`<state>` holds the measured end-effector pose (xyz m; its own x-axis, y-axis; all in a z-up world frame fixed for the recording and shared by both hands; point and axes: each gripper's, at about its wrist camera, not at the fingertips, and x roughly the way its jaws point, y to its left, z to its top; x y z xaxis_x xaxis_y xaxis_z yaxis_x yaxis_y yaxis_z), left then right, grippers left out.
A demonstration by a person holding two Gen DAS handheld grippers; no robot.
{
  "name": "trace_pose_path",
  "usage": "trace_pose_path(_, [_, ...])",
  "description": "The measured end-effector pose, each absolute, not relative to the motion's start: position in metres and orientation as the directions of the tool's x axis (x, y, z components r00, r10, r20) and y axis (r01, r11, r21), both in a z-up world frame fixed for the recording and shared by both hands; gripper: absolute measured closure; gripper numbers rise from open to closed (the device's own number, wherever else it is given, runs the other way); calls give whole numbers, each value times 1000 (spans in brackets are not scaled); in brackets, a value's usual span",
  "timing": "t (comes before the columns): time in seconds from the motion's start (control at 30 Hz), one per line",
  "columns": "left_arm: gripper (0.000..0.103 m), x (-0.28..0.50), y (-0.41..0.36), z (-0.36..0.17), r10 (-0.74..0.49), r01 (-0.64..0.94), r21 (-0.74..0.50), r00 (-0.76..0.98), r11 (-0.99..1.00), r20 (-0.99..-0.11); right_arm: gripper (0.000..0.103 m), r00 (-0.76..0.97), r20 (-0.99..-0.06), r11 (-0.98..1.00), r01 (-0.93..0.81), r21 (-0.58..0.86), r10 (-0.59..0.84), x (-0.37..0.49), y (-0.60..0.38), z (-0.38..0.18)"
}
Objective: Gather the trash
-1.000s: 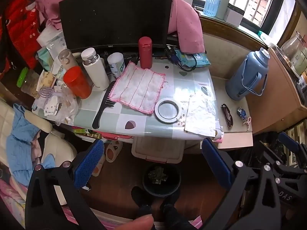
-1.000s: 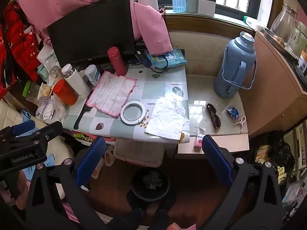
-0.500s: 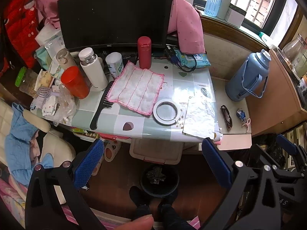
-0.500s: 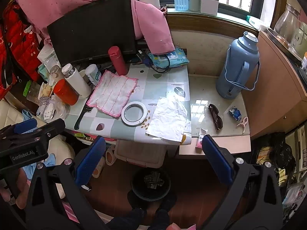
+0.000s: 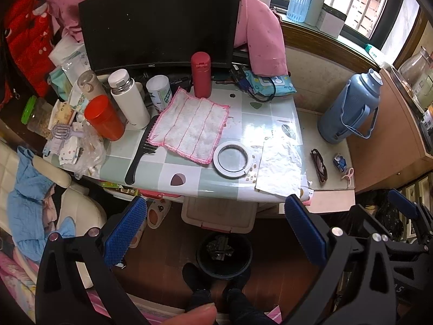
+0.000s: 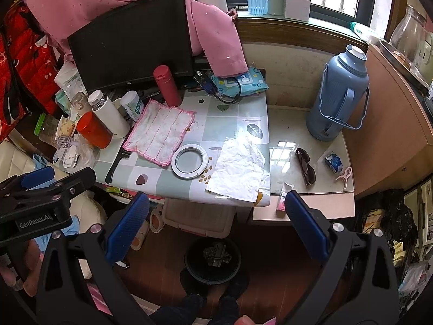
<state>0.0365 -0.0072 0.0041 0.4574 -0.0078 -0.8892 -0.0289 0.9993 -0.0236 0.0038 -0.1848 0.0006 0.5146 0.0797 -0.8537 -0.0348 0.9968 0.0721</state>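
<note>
Both claws are hanging wide open and empty above the floor in front of the desk: the left claw (image 5: 213,235) is spreading its blue pads well apart, and the right claw (image 6: 213,230) is doing the same, each framing the black trash bin (image 5: 224,254) standing on the floor at 6 o'clock below the desk's near edge. Open floor is lying between the pads and the desk (image 5: 205,184), so nothing is crowding either claw. The crumpled white paper (image 6: 238,169) is lying flat at the desk's front corner, at about 1 o'clock from the right claw, its near edge just overhanging the tablecloth, with the tape ring (image 6: 189,160) just beside it at 9 o'clock and the pink-edged cloth (image 6: 161,132) beyond that. A small pink box (image 6: 282,201) is sitting at the lower desk's front edge, partly hidden behind the right claw's right pad. The sunglasses (image 6: 305,166) are lying near the blue thermos (image 6: 338,94). What fills the bin is too dark to make out. The person's shoes are cut off at the bottom edge. Compared with half a second ago, both views are sitting slightly closer to the desk, and nothing on it has shifted.
</note>
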Motion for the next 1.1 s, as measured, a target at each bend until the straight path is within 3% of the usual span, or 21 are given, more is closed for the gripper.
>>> trace_pose_path(1.1, [4, 25, -40, 6, 27, -52, 3, 460, 999, -888, 4, 518, -848, 994, -79, 78, 108, 1, -201, 0])
